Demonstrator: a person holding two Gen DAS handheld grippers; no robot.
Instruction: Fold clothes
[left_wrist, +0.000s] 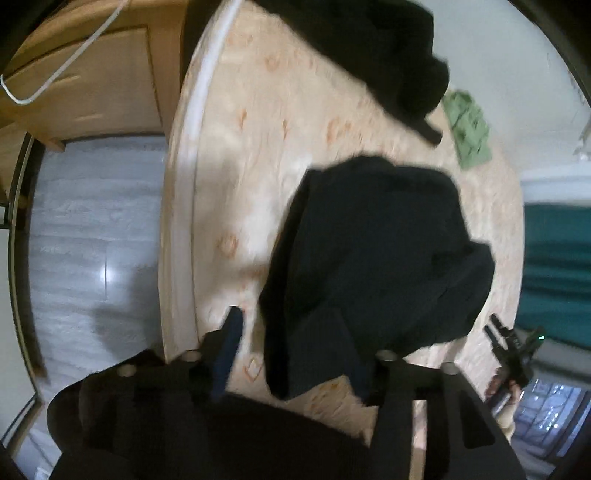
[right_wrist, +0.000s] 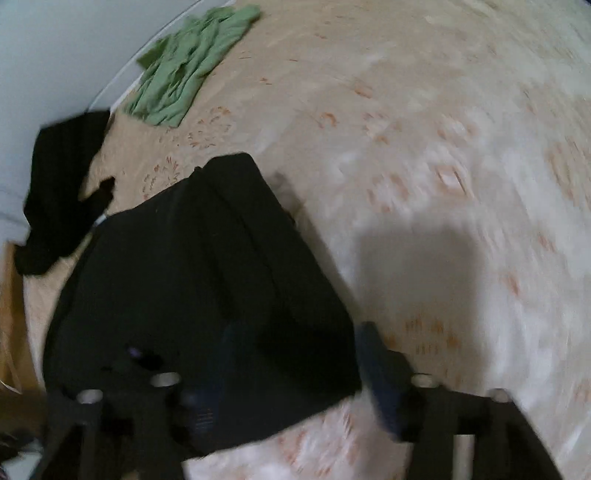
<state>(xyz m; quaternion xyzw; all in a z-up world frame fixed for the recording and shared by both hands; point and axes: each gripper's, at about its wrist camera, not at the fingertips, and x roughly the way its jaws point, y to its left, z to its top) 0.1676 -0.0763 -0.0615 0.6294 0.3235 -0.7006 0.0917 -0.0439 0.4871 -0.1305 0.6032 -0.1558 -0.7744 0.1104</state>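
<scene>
Both tools stand wide open and empty: the left tool (left_wrist: 295, 354) and right tool (right_wrist: 295, 369) hover over a black garment (right_wrist: 207, 280) lying partly folded on the bed (right_wrist: 443, 147). Another black garment (right_wrist: 59, 192) and a green one (right_wrist: 184, 62) lie crumpled, seemingly left to fold.

A patterned bed (right_wrist: 424, 110) carries two black garments (right_wrist: 207, 280) (right_wrist: 62, 192) and a green one (right_wrist: 188, 66).

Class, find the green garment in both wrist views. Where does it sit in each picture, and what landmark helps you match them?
Left wrist: green garment upper right, near the bed's far edge.
Right wrist: green garment upper left, beside the wall.
Shared landmark: the large black garment on the patterned bed cover.
</scene>
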